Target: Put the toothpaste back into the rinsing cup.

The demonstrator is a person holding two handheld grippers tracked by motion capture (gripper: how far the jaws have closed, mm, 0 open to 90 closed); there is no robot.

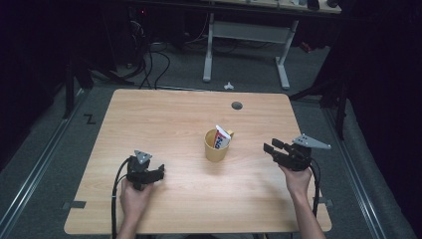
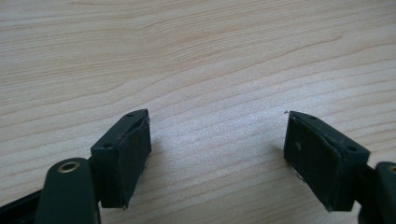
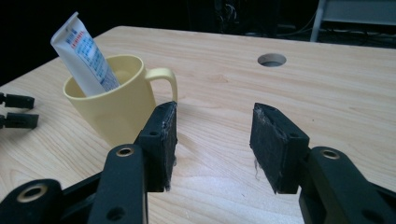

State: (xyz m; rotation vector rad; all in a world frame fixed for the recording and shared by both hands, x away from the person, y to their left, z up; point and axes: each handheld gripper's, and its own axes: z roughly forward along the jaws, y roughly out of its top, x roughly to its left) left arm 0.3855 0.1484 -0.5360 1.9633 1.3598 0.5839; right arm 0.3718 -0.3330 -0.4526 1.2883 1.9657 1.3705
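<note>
I see the yellow mug (image 1: pixel 217 146) standing upright near the middle of the table (image 1: pixel 164 119), with a white tube (image 1: pixel 221 136) leaning inside it. The tube carries blue and red print, too small for me to read. My right gripper (image 1: pixel 272 147) hangs to the right of the mug, well apart, jaws spread with nothing between them. My left gripper (image 1: pixel 160 172) rests to the mug's left, jaws spread over bare wood
</note>
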